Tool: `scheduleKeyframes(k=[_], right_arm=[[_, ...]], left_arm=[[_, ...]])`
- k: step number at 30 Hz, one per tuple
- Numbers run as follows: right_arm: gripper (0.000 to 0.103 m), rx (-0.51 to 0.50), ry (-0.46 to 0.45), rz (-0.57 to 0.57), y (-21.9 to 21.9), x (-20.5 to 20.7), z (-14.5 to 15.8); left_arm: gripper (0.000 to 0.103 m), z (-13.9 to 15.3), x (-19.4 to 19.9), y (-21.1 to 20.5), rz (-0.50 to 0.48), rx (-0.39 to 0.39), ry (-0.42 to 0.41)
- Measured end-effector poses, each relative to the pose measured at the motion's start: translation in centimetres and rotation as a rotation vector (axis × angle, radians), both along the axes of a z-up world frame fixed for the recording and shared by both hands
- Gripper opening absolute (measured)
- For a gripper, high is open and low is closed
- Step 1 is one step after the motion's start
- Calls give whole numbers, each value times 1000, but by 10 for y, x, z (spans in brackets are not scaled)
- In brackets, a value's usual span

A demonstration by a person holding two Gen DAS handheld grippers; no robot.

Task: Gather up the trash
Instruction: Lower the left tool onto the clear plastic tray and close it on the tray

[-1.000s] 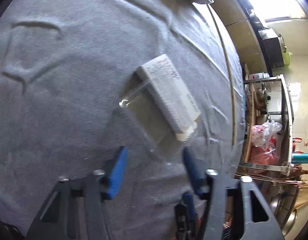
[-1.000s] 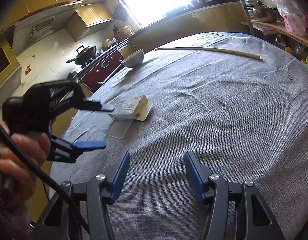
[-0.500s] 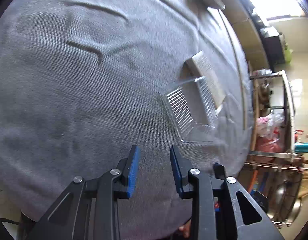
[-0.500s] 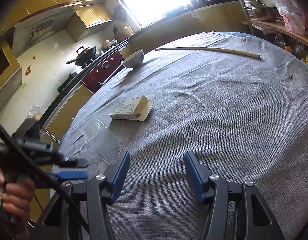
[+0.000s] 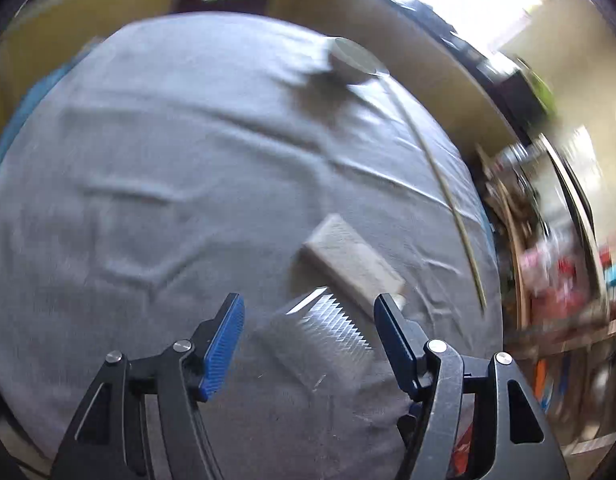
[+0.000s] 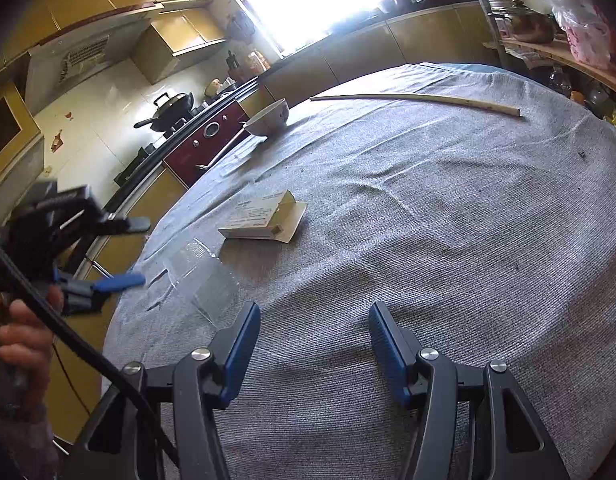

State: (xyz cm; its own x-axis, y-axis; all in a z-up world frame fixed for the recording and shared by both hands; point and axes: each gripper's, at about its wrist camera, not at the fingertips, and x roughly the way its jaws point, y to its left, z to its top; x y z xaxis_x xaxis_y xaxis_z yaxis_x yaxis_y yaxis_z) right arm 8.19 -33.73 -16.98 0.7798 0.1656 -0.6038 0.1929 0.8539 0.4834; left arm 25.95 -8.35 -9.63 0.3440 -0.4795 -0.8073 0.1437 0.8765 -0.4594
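Observation:
A clear ribbed plastic tray (image 5: 328,340) lies on the grey tablecloth (image 5: 167,160), between and just past the fingertips of my open, empty left gripper (image 5: 310,320). A small cardboard box (image 5: 352,260) lies right behind the tray. In the right wrist view the tray (image 6: 199,272) and the opened box (image 6: 263,220) lie left of centre, with the left gripper (image 6: 127,252) at the table's left edge beside the tray. My right gripper (image 6: 312,340) is open and empty over bare cloth.
A white bowl (image 6: 267,116) stands near the table's far edge. A long thin stick (image 6: 420,100) lies across the far side. Kitchen cabinets, a stove with a wok (image 6: 175,108) and a cluttered shelf (image 6: 548,32) surround the table.
My left gripper opened wide from nearly closed and swung so the tray now lies between its fingertips. The right gripper has not moved.

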Motion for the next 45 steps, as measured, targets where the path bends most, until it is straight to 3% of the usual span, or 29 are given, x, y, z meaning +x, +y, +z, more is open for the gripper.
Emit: scheduleKeyframes(k=[3, 5, 10, 16, 23, 26, 29, 31, 32, 35, 37, 41, 45], right_arm=[[61, -3, 1, 1, 0, 0, 0], [61, -3, 1, 1, 0, 0, 0], [61, -2, 0, 1, 0, 0, 0], [61, -2, 1, 0, 1, 0, 0], [61, -4, 3, 0, 1, 1, 0], [61, -3, 3, 0, 1, 1, 0], [61, -3, 3, 0, 1, 1, 0], [61, -3, 2, 0, 1, 1, 0], [61, -3, 2, 0, 1, 1, 0], [61, -3, 2, 0, 1, 1, 0], [61, -3, 2, 0, 1, 1, 0], [61, 0, 1, 0, 0, 1, 0], [61, -1, 1, 0, 0, 1, -1]], left_arm=[[74, 4, 1, -32, -165, 67, -62], [74, -3, 5, -44, -228, 135, -52], [74, -26, 13, -47, -232, 118, 44], [74, -35, 6, -40, -255, 182, 52], [74, -31, -32, -23, -331, 60, 99], [74, -23, -46, -20, -367, 46, 67], [74, -5, -41, -9, -316, 90, -38], [74, -1, -28, -7, -284, 141, -50], [74, -2, -17, -4, -255, 161, -8], [74, -8, 3, 5, -160, 67, 97], [74, -12, 11, 6, -104, 47, 126], [74, -23, 5, 1, -32, -29, 219], [74, -29, -4, -11, 25, -12, 267]])
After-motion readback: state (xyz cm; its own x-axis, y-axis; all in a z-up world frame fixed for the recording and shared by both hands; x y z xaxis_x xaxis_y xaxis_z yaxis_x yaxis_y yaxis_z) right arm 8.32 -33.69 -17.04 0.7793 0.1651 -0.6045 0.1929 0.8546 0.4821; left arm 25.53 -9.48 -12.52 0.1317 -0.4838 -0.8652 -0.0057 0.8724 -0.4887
